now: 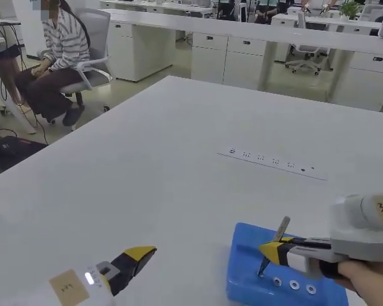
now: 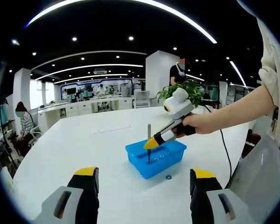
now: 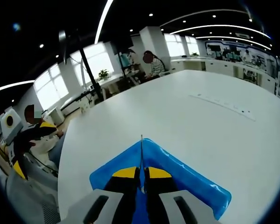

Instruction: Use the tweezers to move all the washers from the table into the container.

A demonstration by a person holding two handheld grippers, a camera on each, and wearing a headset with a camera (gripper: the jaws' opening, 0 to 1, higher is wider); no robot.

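A blue container point(image 1: 242, 268) stands on the white table at the near right, with three washers point(image 1: 294, 285) lying inside it. My right gripper point(image 1: 268, 250) hovers over it, shut on metal tweezers point(image 1: 272, 247) whose tips point down into the container. In the right gripper view the jaws point(image 3: 141, 173) pinch the tweezers point(image 3: 141, 154) above the container point(image 3: 191, 182). My left gripper point(image 2: 144, 175) is open with nothing between its fingers, short of the container point(image 2: 144, 165). One washer point(image 2: 168, 177) lies on the table beside the container. In the head view the left gripper point(image 1: 140, 256) sits at the lower left.
A flush socket strip point(image 1: 271, 162) is set in the table beyond the container. A person sits on an office chair point(image 1: 92, 60) at the far left, off the table. Rows of white desks point(image 1: 242, 44) stand behind.
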